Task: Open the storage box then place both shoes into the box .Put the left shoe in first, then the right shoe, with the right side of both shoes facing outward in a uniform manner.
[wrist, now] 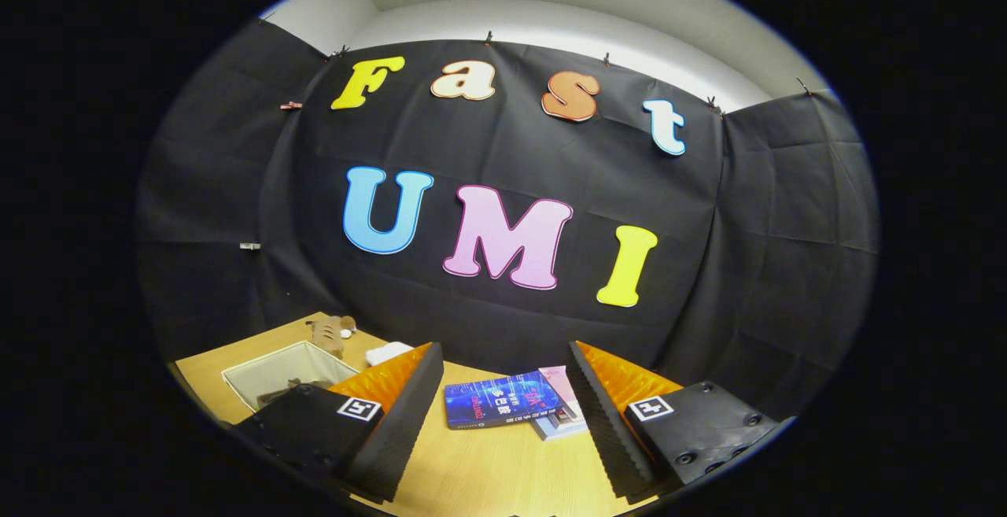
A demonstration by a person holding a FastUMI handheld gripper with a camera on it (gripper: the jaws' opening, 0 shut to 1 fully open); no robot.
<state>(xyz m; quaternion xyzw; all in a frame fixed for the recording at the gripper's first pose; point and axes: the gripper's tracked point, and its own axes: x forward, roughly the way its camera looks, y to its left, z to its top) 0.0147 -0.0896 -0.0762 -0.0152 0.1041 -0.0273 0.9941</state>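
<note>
While I hold the rig level over the table, this is what I read:
Gripper [503,415]: fingers spread wide apart, nothing between them but bare wooden table [480,470].
Books [511,403]: small stack lying flat just ahead of the fingers, near the black cloth wall.
Storage box [271,371]: pale, open-topped, off beyond the left finger; something dark lies inside, and I cannot tell what.
Plush toy [330,332]: behind the box.
Shoes: I cannot make them out.
</note>
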